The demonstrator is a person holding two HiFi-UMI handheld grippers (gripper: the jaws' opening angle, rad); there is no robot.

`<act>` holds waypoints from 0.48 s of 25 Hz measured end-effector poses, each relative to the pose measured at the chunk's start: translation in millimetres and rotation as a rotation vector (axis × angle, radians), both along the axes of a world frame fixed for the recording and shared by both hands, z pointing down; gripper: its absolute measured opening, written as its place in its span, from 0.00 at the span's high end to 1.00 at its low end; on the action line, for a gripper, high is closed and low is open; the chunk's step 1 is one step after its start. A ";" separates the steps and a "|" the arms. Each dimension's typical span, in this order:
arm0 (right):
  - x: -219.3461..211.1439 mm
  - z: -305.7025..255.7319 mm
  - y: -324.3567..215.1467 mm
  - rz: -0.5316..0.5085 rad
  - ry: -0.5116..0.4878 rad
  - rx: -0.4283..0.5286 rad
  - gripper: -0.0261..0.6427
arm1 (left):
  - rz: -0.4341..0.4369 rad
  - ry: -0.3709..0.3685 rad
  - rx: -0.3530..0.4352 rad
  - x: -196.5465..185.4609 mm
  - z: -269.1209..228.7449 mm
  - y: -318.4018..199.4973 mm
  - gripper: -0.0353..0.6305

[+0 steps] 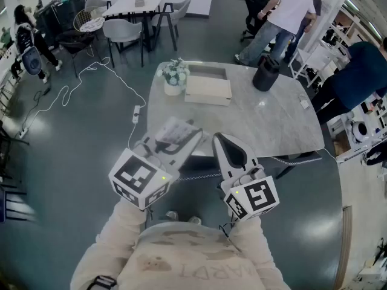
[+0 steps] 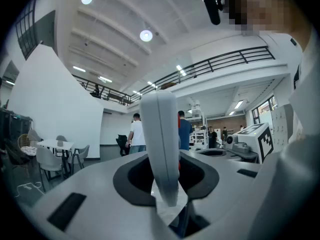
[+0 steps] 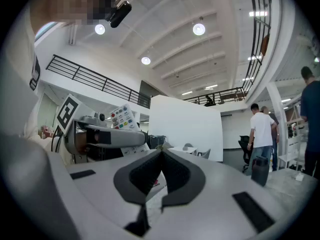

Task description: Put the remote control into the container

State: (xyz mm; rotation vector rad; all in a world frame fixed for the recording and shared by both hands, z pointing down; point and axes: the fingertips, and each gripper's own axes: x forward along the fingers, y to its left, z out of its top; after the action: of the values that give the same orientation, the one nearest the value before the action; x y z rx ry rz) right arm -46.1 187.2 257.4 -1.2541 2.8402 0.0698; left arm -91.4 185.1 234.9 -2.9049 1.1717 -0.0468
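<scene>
Gripped the remote control with the left gripper, jaws pressed on its two sides, its long body standing up out of the dark jaw notch and past the fingertips. Kept the remote in front of the chest, at the near edge of the marble table, well apart from the container. Clenched the right gripper on nothing, tips met, just beside the left. Showed rows of coloured buttons on the remote's face in the right gripper view; button labels too small to read. Carried black-and-white square markers on both cubes. Wore a sweatshirt with large letters, not legible with certainty. Saw the pale rectangular container on the table between a potted plant and a black cylinder; could not tell its contents.
</scene>
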 end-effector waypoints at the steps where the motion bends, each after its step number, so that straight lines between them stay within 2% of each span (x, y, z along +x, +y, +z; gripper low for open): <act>1: -0.1 -0.3 0.7 -0.001 -0.001 0.000 0.94 | 0.001 0.000 -0.002 0.2 0.4 0.7 0.79; 12: 2.1 -2.4 6.7 -0.005 -0.002 -0.003 0.94 | 0.003 -0.006 -0.017 4.1 0.6 6.8 0.79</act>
State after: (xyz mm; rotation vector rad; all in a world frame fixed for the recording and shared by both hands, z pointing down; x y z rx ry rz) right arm -44.0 193.9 255.0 -1.2476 2.8427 0.0642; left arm -87.3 191.9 235.5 -2.9183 1.1723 -0.0663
